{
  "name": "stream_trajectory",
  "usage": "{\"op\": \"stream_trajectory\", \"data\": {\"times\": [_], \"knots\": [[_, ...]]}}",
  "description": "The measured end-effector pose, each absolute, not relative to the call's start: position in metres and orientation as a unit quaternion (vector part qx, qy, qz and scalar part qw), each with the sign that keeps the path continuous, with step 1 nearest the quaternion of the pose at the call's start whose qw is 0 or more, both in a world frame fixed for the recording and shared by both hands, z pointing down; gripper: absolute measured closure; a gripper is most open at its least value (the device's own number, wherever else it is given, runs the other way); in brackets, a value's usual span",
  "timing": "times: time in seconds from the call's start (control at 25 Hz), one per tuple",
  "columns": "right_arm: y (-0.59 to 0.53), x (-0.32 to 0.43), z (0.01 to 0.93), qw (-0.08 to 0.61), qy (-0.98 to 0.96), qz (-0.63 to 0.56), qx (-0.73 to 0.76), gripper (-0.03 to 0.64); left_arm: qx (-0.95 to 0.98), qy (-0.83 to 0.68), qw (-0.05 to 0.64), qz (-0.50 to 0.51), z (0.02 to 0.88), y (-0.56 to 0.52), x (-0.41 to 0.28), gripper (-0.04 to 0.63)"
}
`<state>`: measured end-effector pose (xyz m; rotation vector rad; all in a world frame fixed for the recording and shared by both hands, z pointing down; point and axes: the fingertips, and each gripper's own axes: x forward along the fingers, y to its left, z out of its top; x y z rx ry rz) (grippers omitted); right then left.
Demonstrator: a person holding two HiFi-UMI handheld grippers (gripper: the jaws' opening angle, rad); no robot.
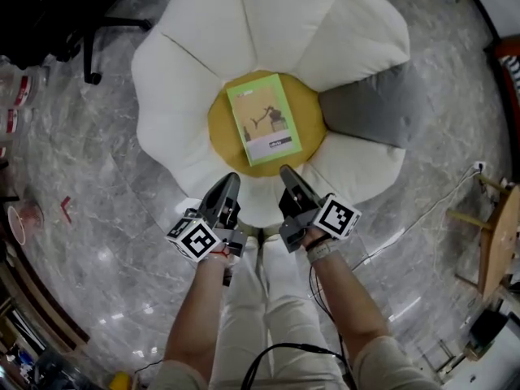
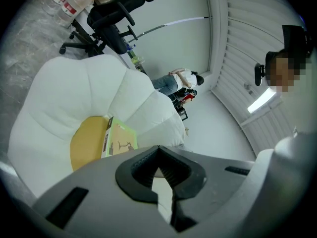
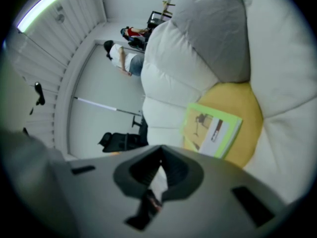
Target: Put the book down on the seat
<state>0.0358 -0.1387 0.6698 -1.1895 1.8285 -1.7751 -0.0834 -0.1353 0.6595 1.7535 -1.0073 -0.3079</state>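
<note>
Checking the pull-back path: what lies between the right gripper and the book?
Only the seat itself: in the head view, its yellow centre and a white petal separate the right gripper from the book. Nothing loose lies there.

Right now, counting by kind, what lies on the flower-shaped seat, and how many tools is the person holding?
Green book: 1
Grey cushion: 1
Grippers: 2, the left gripper and the right gripper
Total: 4
</note>
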Motion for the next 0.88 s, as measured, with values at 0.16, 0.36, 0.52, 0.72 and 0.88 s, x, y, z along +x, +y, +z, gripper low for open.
{"op": "stream_trajectory", "data": {"times": [0.16,0.36,0.52,0.72,0.88], "knots": [[-0.134,0.034,0.647,0.17,0.643,-0.621,-0.414,0.603,0.732,-0.419,0.52,-0.132,0.638,-0.135,-0.083,0.571],[-0.135,0.028,0.612,0.169,0.659,-0.616,-0.397,0.603,0.735,-0.417,0.518,-0.133,0.608,-0.133,-0.085,0.571],[-0.138,0.028,0.587,0.163,0.672,-0.608,-0.39,0.603,0.738,-0.416,0.514,-0.136,0.586,-0.135,-0.089,0.571],[-0.134,0.029,0.555,0.171,0.677,-0.606,-0.381,0.603,0.75,-0.405,0.506,-0.132,0.559,-0.133,-0.088,0.571],[-0.124,0.024,0.534,0.167,0.678,-0.612,-0.372,0.603,0.759,-0.394,0.505,-0.115,0.541,-0.131,-0.085,0.572]]}}
